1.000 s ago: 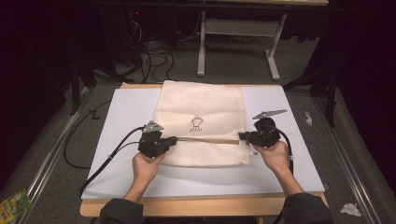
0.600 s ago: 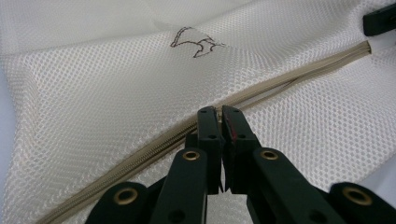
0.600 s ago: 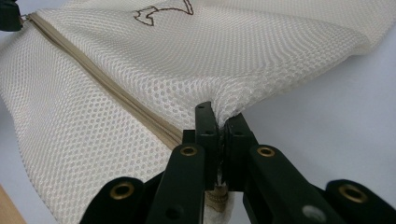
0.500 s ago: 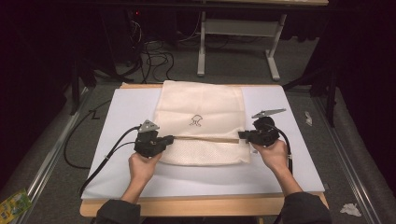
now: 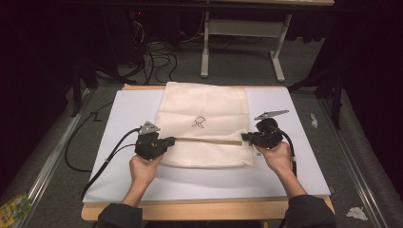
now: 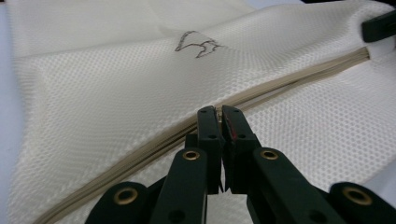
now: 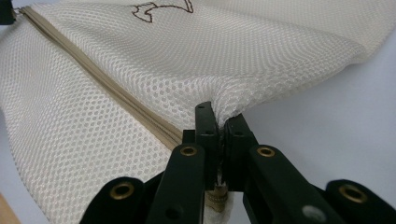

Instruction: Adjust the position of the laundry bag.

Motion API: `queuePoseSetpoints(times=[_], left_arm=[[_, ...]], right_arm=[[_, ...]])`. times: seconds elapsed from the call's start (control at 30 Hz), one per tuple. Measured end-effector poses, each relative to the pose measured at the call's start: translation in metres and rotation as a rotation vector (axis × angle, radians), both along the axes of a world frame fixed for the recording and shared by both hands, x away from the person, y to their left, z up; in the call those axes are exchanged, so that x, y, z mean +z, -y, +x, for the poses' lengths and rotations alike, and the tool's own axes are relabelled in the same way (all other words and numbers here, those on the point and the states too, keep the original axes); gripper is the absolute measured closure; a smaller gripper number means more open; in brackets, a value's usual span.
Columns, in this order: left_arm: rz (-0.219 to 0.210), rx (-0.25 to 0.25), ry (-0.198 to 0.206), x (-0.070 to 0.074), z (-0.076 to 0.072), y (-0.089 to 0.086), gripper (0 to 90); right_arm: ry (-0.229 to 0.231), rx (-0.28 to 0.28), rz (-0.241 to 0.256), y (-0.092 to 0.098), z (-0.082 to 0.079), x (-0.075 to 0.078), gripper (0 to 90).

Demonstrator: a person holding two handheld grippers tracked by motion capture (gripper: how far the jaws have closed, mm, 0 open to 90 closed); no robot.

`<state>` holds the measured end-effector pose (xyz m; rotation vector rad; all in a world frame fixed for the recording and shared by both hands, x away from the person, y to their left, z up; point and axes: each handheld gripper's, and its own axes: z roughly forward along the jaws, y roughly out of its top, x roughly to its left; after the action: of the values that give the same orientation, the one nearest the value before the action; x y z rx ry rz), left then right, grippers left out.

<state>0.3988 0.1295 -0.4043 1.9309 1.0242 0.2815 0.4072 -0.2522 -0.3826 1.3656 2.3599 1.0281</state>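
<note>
The table (image 5: 304,171) carries a white mat, and on the middle of this mat lies the mesh bag (image 5: 204,114), cream in colour, flat, with a small dark emblem (image 5: 200,122) near its centre. A beige zipper (image 5: 209,139) runs across the bag, a little on the near side of the emblem, from one side edge to the other.

The left hand-held gripper (image 5: 167,141) is at the left end of the zipper. In the left gripper view its jaws are pressed together right at the zipper line (image 6: 219,112), most likely on the zipper pull, but I cannot see the pull itself. The right hand-held gripper (image 5: 245,137) is at the right end of the zipper; in the right gripper view its jaws pinch a fold of mesh at the bag's edge (image 7: 219,114).

I judge that the step in hand is working the zipper: the right side anchors the bag, the left side moves the slider. The next move calls for a steady pull along the zipper line while the right grip keeps the cloth tight, so that the mesh does not bunch.
</note>
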Motion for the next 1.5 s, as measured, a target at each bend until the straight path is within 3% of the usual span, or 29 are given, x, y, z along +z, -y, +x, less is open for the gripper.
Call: queuePoseSetpoints(times=[0.07, 0.3, 0.9, 1.1, 1.5], left_arm=[[-0.015, 0.02, -0.013, -0.002, 0.0, -0.011, 87.4], [-0.033, 0.033, -0.017, -0.001, 0.0, -0.017, 87.4], [0.002, 0.124, 0.002, 0.002, 0.004, -0.039, 87.4], [0.016, 0.13, 0.003, 0.002, 0.004, -0.045, 87.4], [0.008, 0.169, -0.007, 0.002, 0.006, -0.055, 87.5]], right_arm=[[-0.007, -0.003, 0.007, 0.002, 0.0, 0.0, 88.6], [-0.004, -0.006, 0.003, 0.001, 0.001, -0.001, 88.6], [0.0, -0.012, -0.002, 0.004, 0.0, 0.0, 88.6], [0.002, -0.012, 0.001, 0.004, 0.0, -0.001, 88.6], [-0.004, -0.023, 0.002, 0.007, 0.002, -0.002, 88.6]])
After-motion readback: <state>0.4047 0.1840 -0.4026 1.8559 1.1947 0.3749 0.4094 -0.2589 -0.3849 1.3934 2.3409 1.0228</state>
